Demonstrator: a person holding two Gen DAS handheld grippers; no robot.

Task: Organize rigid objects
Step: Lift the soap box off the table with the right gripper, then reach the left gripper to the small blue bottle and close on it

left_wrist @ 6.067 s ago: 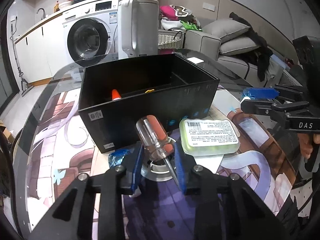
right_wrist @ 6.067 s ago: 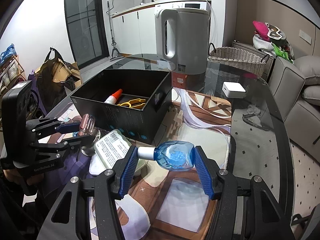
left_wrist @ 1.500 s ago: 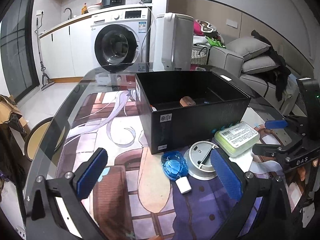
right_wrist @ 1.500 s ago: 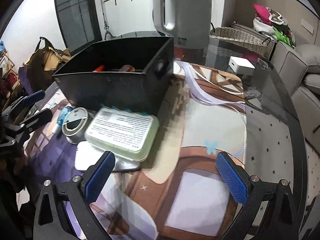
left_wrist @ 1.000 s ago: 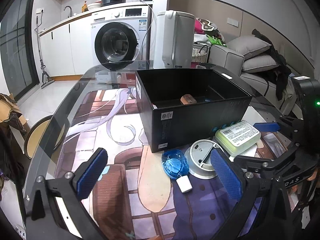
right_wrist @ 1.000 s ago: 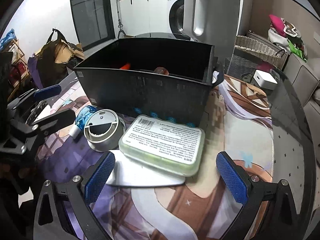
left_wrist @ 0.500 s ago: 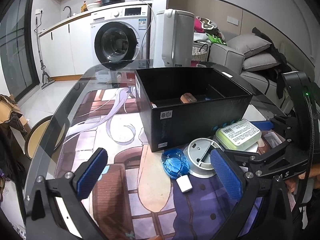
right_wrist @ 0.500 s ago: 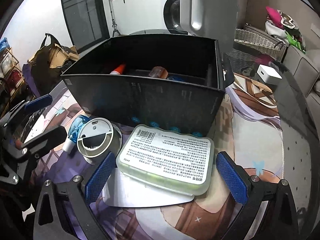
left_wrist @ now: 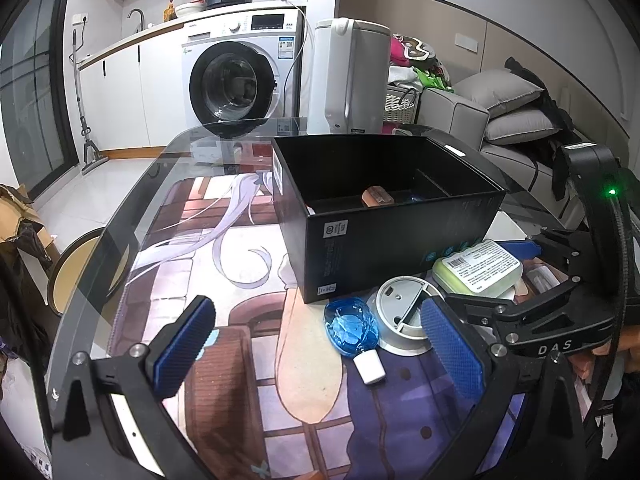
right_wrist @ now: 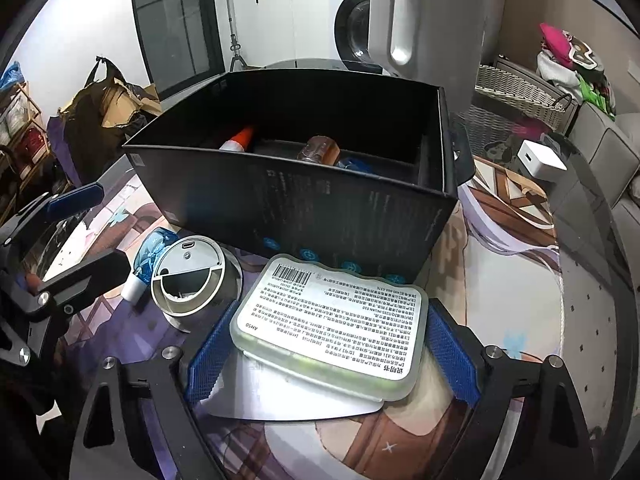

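A black box point(left_wrist: 400, 236) point(right_wrist: 304, 204) stands on the table and holds a screwdriver handle point(right_wrist: 320, 149), an orange-tipped item point(right_wrist: 239, 139) and a blue item. In front of it lie a green case with a white label point(right_wrist: 332, 320) point(left_wrist: 478, 266), a grey round device point(right_wrist: 190, 276) point(left_wrist: 404, 312) and a blue bottle with a white cap point(left_wrist: 352, 328) point(right_wrist: 150, 258). My right gripper point(right_wrist: 326, 354) is open, its blue pads on either side of the green case. My left gripper point(left_wrist: 320, 344) is wide open and empty, above the blue bottle.
The green case rests on a white flat sheet point(right_wrist: 280, 394). A white kettle point(right_wrist: 424, 20) stands behind the box, a small white cube point(right_wrist: 540, 160) at the right. A printed mat point(left_wrist: 192, 248) covers the glass table. A wicker basket point(right_wrist: 520, 96) is beyond the table.
The screwdriver and the blue bottle, held six seconds ago, have been let go. My right gripper has moved in and its pads have narrowed around the green case. The left gripper barely moved.
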